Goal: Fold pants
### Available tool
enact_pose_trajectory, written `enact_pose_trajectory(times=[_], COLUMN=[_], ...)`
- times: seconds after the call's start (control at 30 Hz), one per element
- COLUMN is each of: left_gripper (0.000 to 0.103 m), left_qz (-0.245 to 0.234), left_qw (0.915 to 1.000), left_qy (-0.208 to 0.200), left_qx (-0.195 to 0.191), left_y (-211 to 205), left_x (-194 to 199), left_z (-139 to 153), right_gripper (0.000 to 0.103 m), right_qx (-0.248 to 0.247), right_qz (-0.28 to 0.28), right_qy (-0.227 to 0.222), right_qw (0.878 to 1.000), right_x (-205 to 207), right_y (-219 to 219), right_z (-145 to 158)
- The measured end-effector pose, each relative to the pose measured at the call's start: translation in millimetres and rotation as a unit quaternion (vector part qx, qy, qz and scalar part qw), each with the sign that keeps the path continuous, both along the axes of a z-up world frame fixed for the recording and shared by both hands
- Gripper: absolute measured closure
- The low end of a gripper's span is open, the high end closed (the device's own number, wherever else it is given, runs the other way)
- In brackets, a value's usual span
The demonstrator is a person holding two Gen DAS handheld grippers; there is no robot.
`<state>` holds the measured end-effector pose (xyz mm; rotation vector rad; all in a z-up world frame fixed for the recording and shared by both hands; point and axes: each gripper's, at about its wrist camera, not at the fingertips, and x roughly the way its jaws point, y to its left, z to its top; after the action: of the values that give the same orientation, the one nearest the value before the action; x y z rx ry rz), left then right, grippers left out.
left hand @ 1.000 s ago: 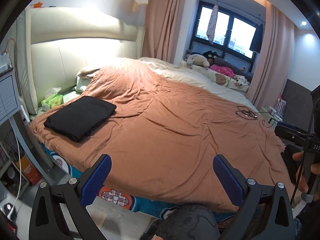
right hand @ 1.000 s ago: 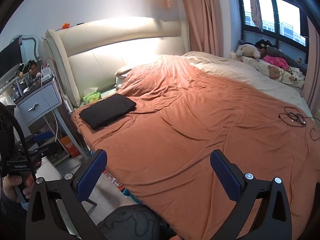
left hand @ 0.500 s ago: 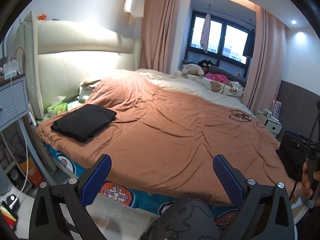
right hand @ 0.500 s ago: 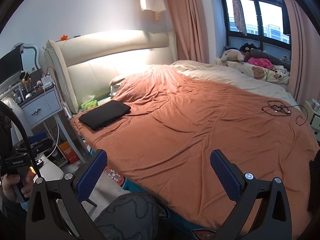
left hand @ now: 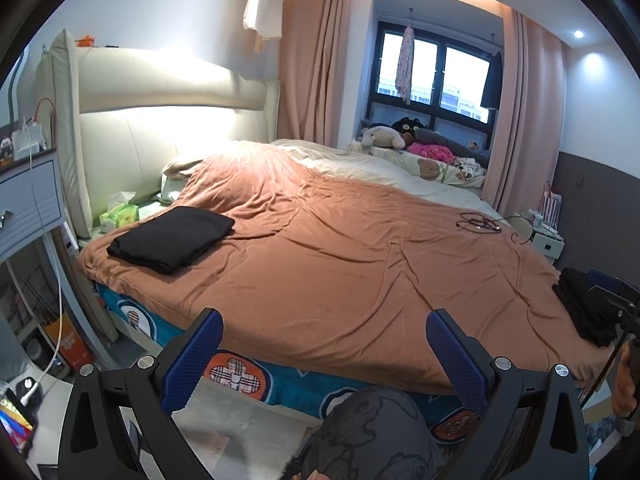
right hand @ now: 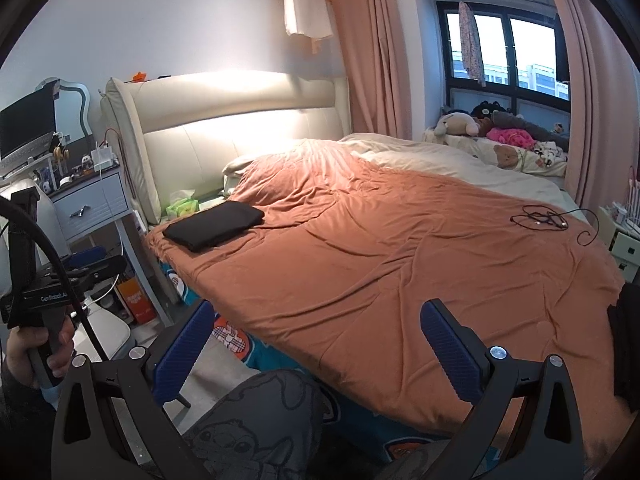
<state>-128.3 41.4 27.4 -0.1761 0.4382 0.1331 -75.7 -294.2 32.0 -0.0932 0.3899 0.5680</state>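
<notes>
Both tools have drawn back from the bed since a second ago, so we now see more of the floor and the bed's patterned side. Folded black pants point(left hand: 172, 238) lie flat on the orange blanket point(left hand: 340, 272), at its far left corner close to the headboard point(left hand: 160, 120), well apart from either tool. We hold the left tool point(left hand: 324, 354) over the near edge of the bed with its blue fingers point(left hand: 192, 360) spread wide and nothing between them. Our right tool point(right hand: 316, 346) is spread the same way and empty, also short of the near edge; from its view the folded pants point(right hand: 214, 226) sit far to the left. A second dark heap of clothing point(left hand: 584, 308) rests on the near right corner of the blanket, just beside our right hand point(left hand: 624, 380); we cannot tell what garment it is. Just left of the folded pants stands a green tissue pack point(left hand: 119, 216). A tangle of black cable point(left hand: 480, 224) lies on the far right of the blanket. Our left hand point(right hand: 38, 350) grips its handle at the left, near the blue nightstand point(right hand: 94, 200). Our knee in grey printed fabric point(right hand: 256, 420) shows at the bottom.
</notes>
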Motion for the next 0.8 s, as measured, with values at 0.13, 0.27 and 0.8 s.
enact_pose_trajectory(times=[0.13,0.27,0.8], left_gripper=[0.001,0.001,0.001], left_qz=[0.000,0.001,0.007], left_qw=[0.9999,0.9999,0.9997], left_qy=[0.001,0.008,-0.006], left_qx=[0.011,0.009,0.022], left_y=[-2,0,-4], left_x=[-9,-10,4], left_z=[-9,-13,-20], right_gripper=[0.000,0.000,0.000], right_qx=[0.011,0.011,0.020], right_qz=[-0.009,-0.016,-0.024], right_qy=[0.012,0.020,0.018], right_qw=[1.000,1.000,0.999], right_x=[-5,-7,3], right_y=[-3,-5,-2], right_z=[-13,-19,-27])
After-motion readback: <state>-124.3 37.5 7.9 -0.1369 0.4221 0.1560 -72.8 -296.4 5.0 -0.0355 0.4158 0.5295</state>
